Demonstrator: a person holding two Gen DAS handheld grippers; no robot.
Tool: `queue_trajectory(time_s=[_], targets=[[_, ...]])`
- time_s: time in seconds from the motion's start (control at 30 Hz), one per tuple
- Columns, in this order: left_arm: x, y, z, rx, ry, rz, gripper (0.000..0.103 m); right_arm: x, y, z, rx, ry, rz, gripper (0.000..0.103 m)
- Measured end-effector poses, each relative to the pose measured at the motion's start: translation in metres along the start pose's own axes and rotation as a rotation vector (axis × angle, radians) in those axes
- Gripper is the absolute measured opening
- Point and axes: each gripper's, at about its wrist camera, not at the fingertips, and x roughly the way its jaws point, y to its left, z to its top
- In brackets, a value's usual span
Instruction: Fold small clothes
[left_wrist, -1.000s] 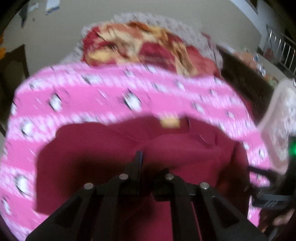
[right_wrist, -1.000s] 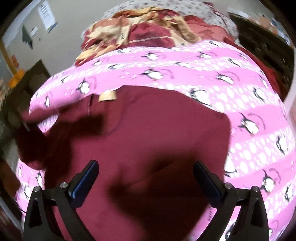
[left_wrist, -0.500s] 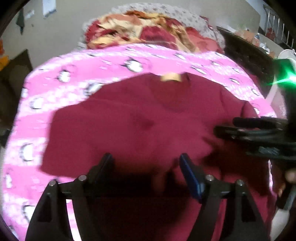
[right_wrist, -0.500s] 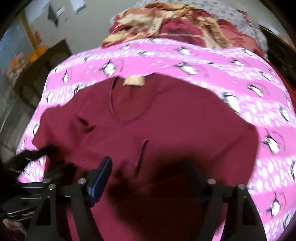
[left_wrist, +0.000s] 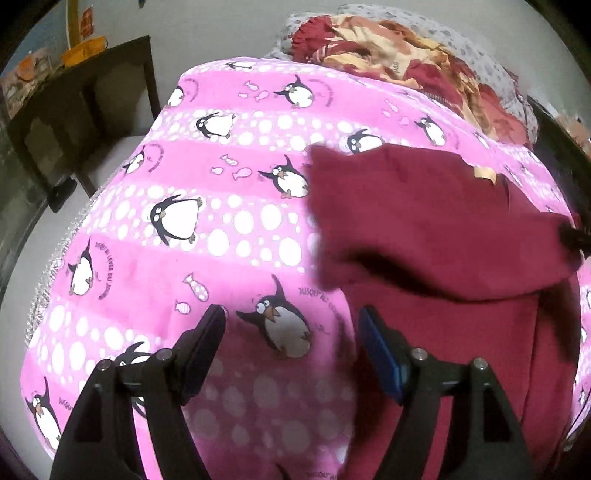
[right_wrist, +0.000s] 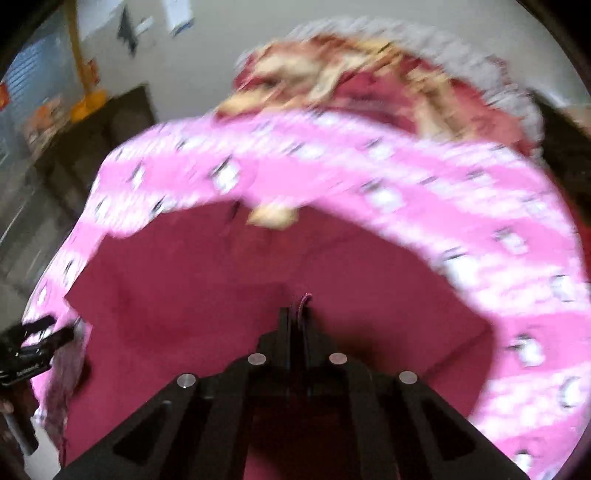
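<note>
A small maroon shirt (left_wrist: 436, 229) with a tan neck label (left_wrist: 484, 173) lies on a pink penguin-print blanket (left_wrist: 221, 221). Its upper part is folded over the lower part. My left gripper (left_wrist: 291, 332) is open and empty, over bare blanket at the shirt's left edge. In the blurred right wrist view my right gripper (right_wrist: 297, 314) is shut on a pinch of the maroon shirt (right_wrist: 184, 280). The left gripper also shows in the right wrist view (right_wrist: 40, 336), at the far left. The right gripper's tip shows in the left wrist view (left_wrist: 572, 236) at the right edge.
A heap of red and yellow patterned cloth (left_wrist: 399, 62) lies at the far end of the blanket. A dark wooden table (left_wrist: 81, 99) stands at the left by the wall. The blanket's left edge (left_wrist: 55, 266) drops off toward the floor.
My left gripper let go of the shirt and moved left over bare blanket. My right gripper closed on the shirt. The shirt's upper part now lies folded over.
</note>
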Motion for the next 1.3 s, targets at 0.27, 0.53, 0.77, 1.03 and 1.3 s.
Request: queue_trajectory(time_s=[0.27,0.53,0.77,1.03,1.3], targets=[[0.022,-0.023,0.0,0.058,0.022,0.005,0.073,0.021,-0.038,-0.003,0.137,0.102,-0.053,0.034],[0.043,-0.013,0.018,-0.028,0.039,0.005,0.078,0.046,0.112,0.041,-0.147,0.071,0.276,0.064],[0.044,-0.01,0.017,-0.027,0.043,-0.005,0.079,0.144,0.201,0.043,-0.224,0.222,0.299,0.037],[0.007,0.002,0.028,-0.039,-0.058,0.009,0.079,0.114,0.177,0.038,-0.196,0.203,0.312,0.043],[0.024,-0.033,0.043,0.017,-0.039,-0.018,0.08,0.057,0.055,-0.006,-0.128,0.219,0.035,0.056]])
